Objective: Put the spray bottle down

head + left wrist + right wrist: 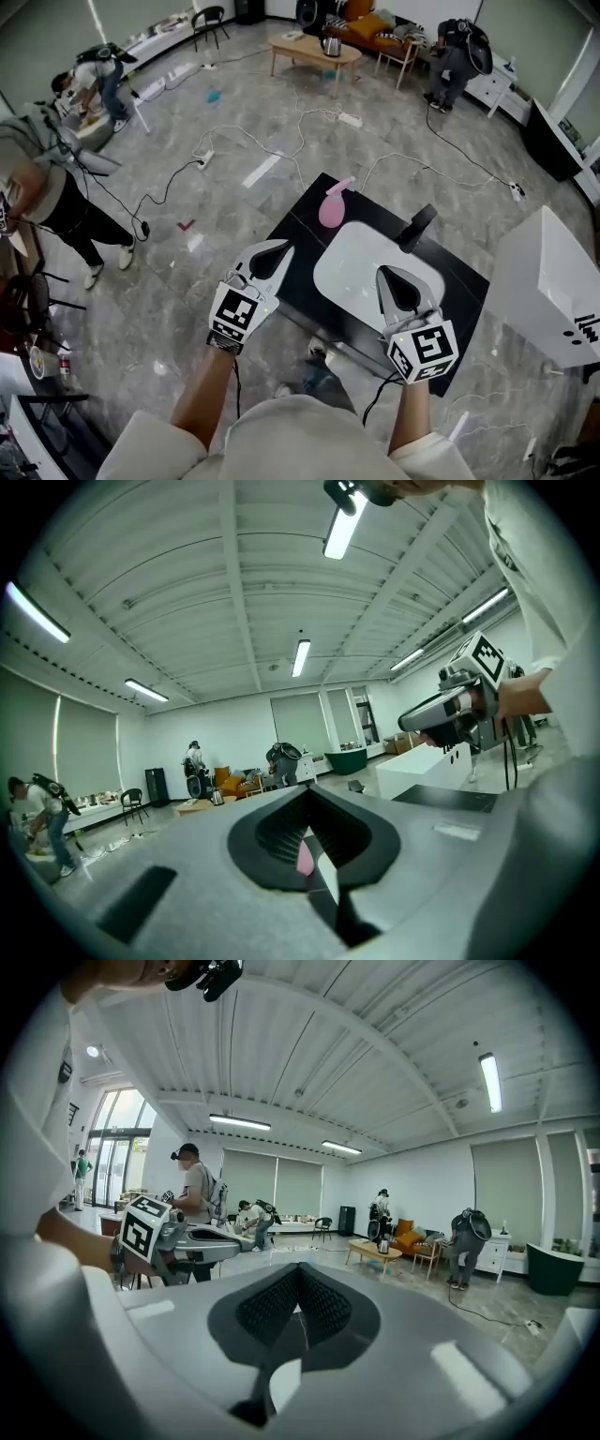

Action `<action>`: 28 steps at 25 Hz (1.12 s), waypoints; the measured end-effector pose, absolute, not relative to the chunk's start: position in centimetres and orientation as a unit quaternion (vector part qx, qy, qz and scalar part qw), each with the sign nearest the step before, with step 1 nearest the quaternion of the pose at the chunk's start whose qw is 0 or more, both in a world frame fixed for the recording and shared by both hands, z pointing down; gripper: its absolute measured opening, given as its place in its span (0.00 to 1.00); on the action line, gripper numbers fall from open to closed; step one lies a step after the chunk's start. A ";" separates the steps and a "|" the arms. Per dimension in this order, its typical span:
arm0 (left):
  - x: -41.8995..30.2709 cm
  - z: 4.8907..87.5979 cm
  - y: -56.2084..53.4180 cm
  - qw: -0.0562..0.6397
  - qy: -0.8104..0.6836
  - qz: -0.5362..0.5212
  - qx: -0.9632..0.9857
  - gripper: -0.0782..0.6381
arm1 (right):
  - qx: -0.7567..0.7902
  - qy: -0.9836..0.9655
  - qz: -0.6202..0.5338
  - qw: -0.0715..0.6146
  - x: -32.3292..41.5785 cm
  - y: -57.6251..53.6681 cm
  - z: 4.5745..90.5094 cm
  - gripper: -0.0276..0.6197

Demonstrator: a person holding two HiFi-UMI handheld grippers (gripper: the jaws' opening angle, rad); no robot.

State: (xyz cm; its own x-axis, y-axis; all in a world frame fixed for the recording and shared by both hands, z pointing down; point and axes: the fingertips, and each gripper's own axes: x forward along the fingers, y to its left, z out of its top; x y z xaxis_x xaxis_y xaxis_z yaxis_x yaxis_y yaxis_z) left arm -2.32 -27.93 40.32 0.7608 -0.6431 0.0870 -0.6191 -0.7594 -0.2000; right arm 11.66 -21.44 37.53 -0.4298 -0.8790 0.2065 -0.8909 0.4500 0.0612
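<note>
The pink spray bottle (332, 206) is seen standing upright near the upper left corner of the dark surface (309, 239), just beside the rim of the white basin (361, 267) and apart from both tools, so the set-down is judged to be complete. The left hand-held gripper (272, 251) is held in the lower left of the head view with its jaws brought fully together on nothing; in its own view only a sliver of pink, probably the distant bottle, is glimpsed through the slit below the pads. The right hand-held gripper (389, 274) is held in the lower right, over the near edge of the basin, and its ribbed pads are likewise seen meeting with nothing between them. Both tools are kept level and well clear of the bottle, presumably so that it is not knocked over. A dark upright fitting (417, 228) is seen at the far side of the basin. Cables and people are visible on the floor (187, 291) beyond.
</note>
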 end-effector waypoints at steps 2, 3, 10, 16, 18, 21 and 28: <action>-2.4 39.9 -27.0 0.076 0.332 -0.084 -0.936 0.11 | 0.521 -0.847 0.024 0.104 11.1 -20.8 36.9 0.05; -2.4 39.6 -26.5 0.075 0.328 -0.088 -0.937 0.11 | 0.520 -0.847 0.021 0.104 10.8 -20.5 36.5 0.05; -3.0 35.7 -23.3 0.092 0.314 -0.082 -0.941 0.11 | 0.516 -0.851 -0.008 0.098 8.7 -18.2 33.3 0.05; -4.0 32.6 -21.1 0.119 0.313 -0.070 -0.940 0.11 | 0.513 -0.853 -0.030 0.095 7.4 -16.5 31.0 0.05; -4.3 31.9 -20.5 0.123 0.313 -0.070 -0.939 0.11 | 0.513 -0.852 -0.035 0.092 7.1 -16.0 30.2 0.05; -4.7 31.4 -19.8 0.124 0.314 -0.067 -0.939 0.11 | 0.513 -0.853 -0.038 0.085 6.7 -15.4 29.4 0.05; -4.8 31.4 -19.0 0.124 0.308 -0.068 -0.941 0.11 | 0.515 -0.848 -0.049 0.119 6.2 -15.0 30.3 0.05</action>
